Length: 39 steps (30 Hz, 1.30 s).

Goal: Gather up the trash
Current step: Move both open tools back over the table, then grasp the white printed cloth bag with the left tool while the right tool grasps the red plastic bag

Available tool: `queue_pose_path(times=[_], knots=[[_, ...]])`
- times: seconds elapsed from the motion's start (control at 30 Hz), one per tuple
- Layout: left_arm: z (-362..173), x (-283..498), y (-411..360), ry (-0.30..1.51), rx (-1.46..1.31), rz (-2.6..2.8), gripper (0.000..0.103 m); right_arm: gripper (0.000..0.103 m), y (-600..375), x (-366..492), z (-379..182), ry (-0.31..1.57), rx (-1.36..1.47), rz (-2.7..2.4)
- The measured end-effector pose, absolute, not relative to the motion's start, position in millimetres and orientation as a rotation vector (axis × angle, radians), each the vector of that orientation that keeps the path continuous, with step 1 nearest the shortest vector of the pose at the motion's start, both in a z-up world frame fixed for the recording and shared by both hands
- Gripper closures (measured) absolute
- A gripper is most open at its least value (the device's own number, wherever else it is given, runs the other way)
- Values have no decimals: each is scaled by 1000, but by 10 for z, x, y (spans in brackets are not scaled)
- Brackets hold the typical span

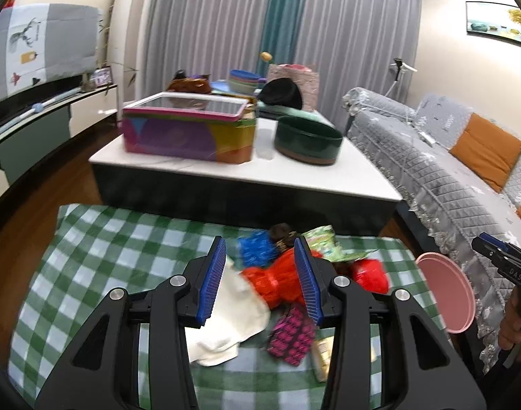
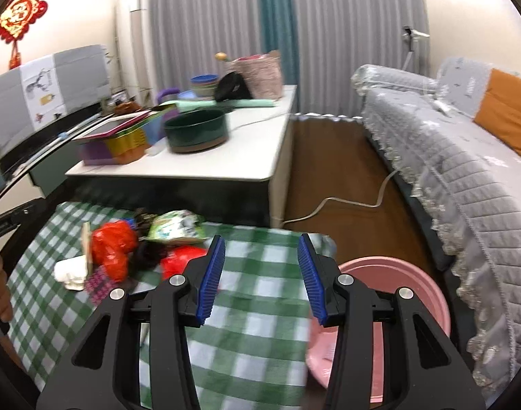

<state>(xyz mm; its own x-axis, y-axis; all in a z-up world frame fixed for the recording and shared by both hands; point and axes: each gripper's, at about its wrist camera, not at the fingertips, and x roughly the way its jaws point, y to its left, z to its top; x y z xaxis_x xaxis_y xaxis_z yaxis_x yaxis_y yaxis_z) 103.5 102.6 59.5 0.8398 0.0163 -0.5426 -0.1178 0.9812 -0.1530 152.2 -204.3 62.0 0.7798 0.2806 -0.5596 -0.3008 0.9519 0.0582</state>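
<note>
The trash pile (image 1: 294,273), heaped mid-frame on the checked cloth (image 1: 100,256), lies directly ahead of the empty, parted left gripper (image 1: 263,280), clearly the nearer, while the right gripper (image 2: 260,280), likewise parted, hovers beside the pink bin (image 2: 407,273).

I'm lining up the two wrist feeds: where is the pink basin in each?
Left wrist: pink basin at the right edge, only its rim showing past the checked cloth.
Right wrist: lower right, partly behind the right gripper.
Shared landmark: the dark green round pot on the white table.
</note>
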Motion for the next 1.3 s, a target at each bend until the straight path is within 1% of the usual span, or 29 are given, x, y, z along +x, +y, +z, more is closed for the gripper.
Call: queue_pose_path(times=[0.37,0.7,0.77,0.83,0.87,0.9,0.93,1.0,1.1,1.3], knots=[[254,864,1556,652,-312,168,61,58,-1497,1655,273,676,-79,399],[-58,860,1713,722,-337,234,61,58,-1292,1943,-57,750,-100,401],[-124,887,1720,745,-340,234,61,53,-1240,1998,-135,772,-107,411],[-187,924,1725,770,-345,225,61,46,-1176,2040,-211,790,-123,417],[-217,945,1723,784,-345,222,60,39,-1145,2060,-250,801,-131,425],[-248,965,1722,797,-343,223,54,34,-1120,2076,-281,809,-140,426],[-270,974,1725,806,-344,223,52,32,-1102,2088,-308,812,-148,422],[-325,1000,1732,832,-352,220,50,26,-1079,2128,-363,823,-149,417],[-417,1033,1741,873,-359,222,49,22,-1052,2178,-421,840,-150,420],[-527,1082,1736,912,-378,202,49,21,-955,2250,-543,866,-168,426]])
